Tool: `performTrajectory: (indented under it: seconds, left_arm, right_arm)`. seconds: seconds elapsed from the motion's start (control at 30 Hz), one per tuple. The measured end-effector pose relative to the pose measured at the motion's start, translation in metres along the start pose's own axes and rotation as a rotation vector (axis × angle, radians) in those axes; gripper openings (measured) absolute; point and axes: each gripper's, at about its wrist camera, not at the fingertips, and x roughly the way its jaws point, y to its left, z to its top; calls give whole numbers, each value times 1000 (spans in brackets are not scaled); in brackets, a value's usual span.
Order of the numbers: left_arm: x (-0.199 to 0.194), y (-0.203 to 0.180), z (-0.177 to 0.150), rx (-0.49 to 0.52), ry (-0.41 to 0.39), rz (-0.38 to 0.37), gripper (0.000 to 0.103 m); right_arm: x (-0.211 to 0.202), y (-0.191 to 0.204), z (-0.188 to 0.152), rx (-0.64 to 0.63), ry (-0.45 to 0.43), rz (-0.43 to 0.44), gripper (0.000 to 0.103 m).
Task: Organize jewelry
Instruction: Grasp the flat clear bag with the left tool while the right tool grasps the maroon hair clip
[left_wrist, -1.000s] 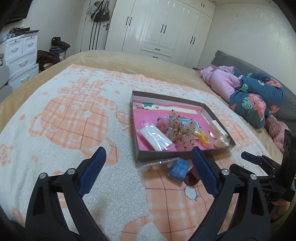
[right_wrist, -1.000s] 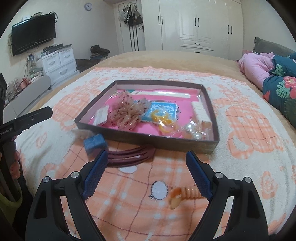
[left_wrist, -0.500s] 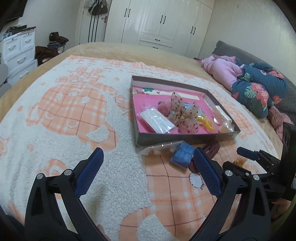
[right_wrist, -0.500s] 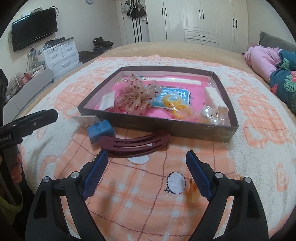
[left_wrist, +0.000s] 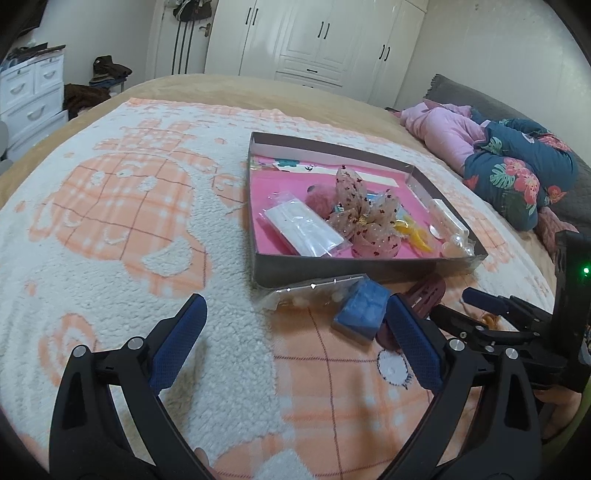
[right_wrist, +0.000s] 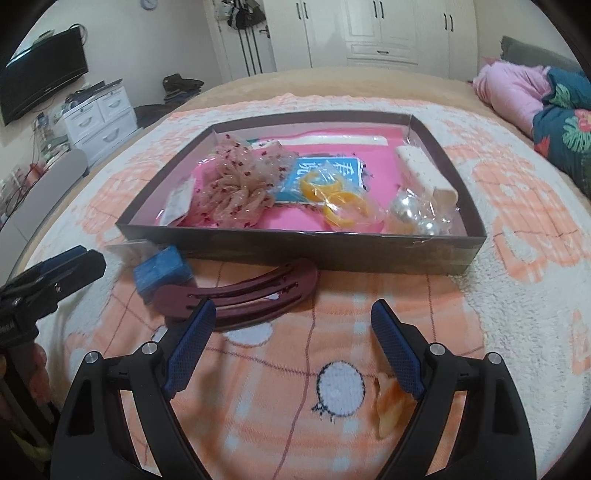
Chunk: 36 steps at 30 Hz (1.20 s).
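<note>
A shallow brown tray (right_wrist: 306, 245) with a pink floor lies on the bed blanket; it also shows in the left wrist view (left_wrist: 354, 266). It holds a beige dotted bow (right_wrist: 236, 188), yellow rings (right_wrist: 343, 201), pearls (right_wrist: 417, 216) and a white packet (left_wrist: 306, 229). In front of it lie a maroon hair clip (right_wrist: 240, 295), a blue block (right_wrist: 162, 271), a clear bag (left_wrist: 314, 293) and an orange clip (right_wrist: 388, 406). My right gripper (right_wrist: 291, 347) is open just in front of the maroon clip. My left gripper (left_wrist: 291, 339) is open near the blue block.
An orange-and-white fleece blanket (left_wrist: 110, 221) covers the bed. Pink and floral bedding (left_wrist: 509, 170) is piled at the right. White wardrobes (left_wrist: 314, 40) stand behind, white drawers (right_wrist: 99, 122) and a television (right_wrist: 40, 77) at the left.
Both grippers have moved forward and lower toward the items in front of the tray. The maroon clip now lies just ahead of the right gripper. Both stay open.
</note>
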Motion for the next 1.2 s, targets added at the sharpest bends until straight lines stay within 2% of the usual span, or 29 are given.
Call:
performTrajectory:
  seconds: [0.27,0.37,0.47,0.6,0.77,0.83,0.97,1.2]
  left_arm:
    - [13,-3,3,-22,6,-25,89]
    - [16,-4,3,-29,11,-32,89]
    - [21,-4,5,-37,18,-36,89]
    - [27,-6,5,-43,30,-41,89]
    - [32,-8,6,-41,34,-33,87]
    - [34,-7,7,-47,37,-28,83]
    - [39,-6,8,-58,54,-22,67]
    - [35,-8,8,-41,55,-21,57]
  right_arm:
    - [17,-3,7,47,15,25,70]
    - [19,-2,9,56,14,41,61]
    - [18,0,10,56,4,73,43]
    - [13,1,8,49,-18,88,27]
    - [5,-7,6,69,-34,129,21]
    - [-2,-9,5,75,-45,145,18]
    - [-13,-11,3,67,-57,167,15]
    - [-31,-15,-1,53,-74,169,13]
